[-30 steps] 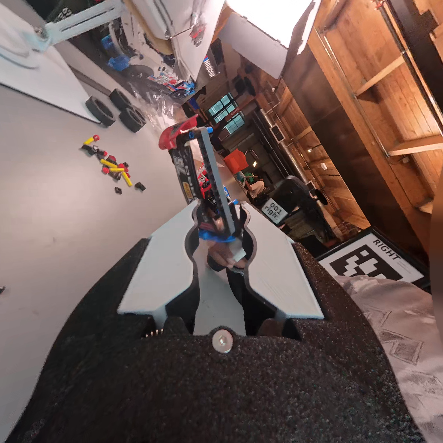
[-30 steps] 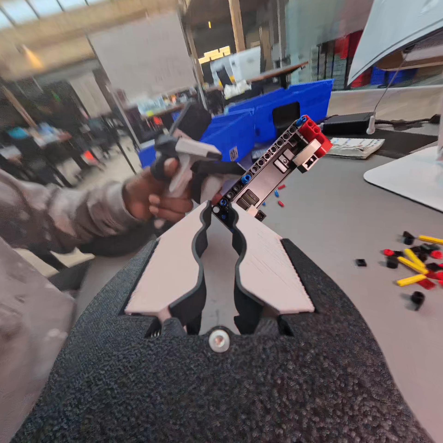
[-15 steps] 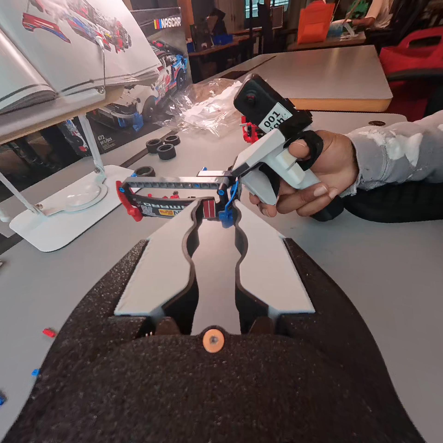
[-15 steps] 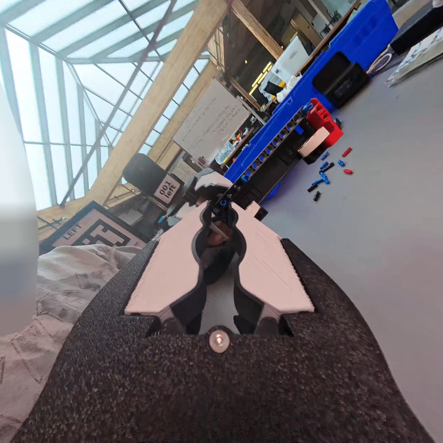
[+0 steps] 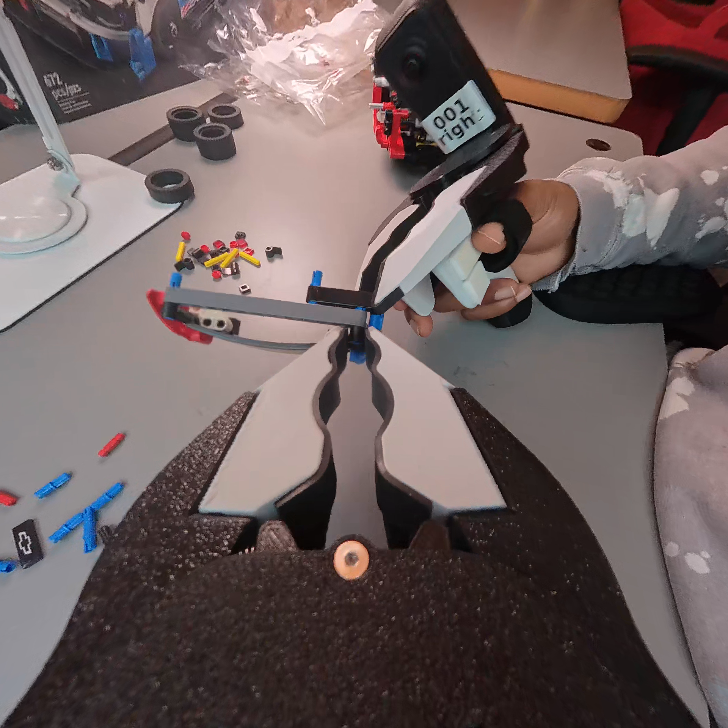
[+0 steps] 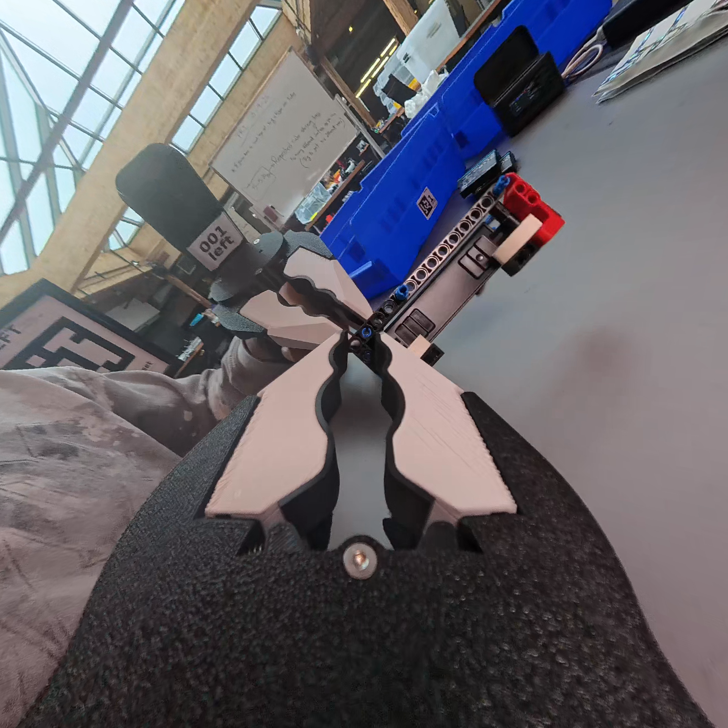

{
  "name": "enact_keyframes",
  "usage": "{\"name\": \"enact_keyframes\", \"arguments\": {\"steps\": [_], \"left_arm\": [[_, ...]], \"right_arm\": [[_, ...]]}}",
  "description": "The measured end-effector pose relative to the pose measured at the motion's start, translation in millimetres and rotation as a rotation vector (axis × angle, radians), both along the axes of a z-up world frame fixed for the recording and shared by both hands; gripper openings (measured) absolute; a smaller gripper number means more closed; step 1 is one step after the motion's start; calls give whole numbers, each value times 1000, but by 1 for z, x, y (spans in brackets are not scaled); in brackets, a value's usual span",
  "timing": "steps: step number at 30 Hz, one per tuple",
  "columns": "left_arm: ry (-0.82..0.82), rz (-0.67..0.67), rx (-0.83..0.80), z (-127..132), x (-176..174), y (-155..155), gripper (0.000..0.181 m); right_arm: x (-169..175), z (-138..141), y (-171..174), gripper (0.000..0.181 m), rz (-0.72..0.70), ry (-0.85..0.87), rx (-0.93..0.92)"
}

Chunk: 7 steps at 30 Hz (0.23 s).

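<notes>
A long grey brick-built beam assembly (image 5: pixel 260 305) with a red end piece and blue pins hangs above the grey table (image 5: pixel 118 354). My left gripper (image 5: pixel 356 340) is shut on its near end. My right gripper, held by a hand, shows in the left wrist view (image 5: pixel 372 305) gripping the same end from the right. In the right wrist view the assembly (image 6: pixel 457 268) runs up and right to its red end, my right gripper (image 6: pixel 364 346) is shut on its near end, and my left gripper (image 6: pixel 364 321) meets it there from the left.
A pile of small yellow, red and black pieces (image 5: pixel 220 256) lies beyond the assembly. Black tyres (image 5: pixel 205 126) and one single tyre (image 5: pixel 169 185), a white stand base (image 5: pixel 47 220), a red sub-assembly (image 5: pixel 394 126), clear plastic bags (image 5: pixel 299 51). Loose blue and red pins (image 5: pixel 78 508) lie near left. Blue bins (image 6: pixel 413 189) stand at the far side. Only a small space, under 4 cm, lies between the two pairs of fingers.
Both grippers have kept hold of the assembly while turning it. The left wrist view has swung from a sideways tilt to looking down on the table, and the beam now lies level.
</notes>
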<state>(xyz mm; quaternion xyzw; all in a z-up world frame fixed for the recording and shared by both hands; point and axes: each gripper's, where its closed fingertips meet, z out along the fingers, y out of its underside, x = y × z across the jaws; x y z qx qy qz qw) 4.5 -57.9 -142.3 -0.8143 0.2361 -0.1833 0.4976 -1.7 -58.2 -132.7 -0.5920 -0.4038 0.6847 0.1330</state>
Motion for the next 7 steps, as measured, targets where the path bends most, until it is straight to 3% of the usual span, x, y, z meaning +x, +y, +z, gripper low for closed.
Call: {"name": "enact_keyframes", "arguments": {"steps": [7], "left_arm": [[72, -47, -54, -15, 2, -4, 6]], "right_arm": [[1, -13, -5, 13, 28, -57, 167]]}}
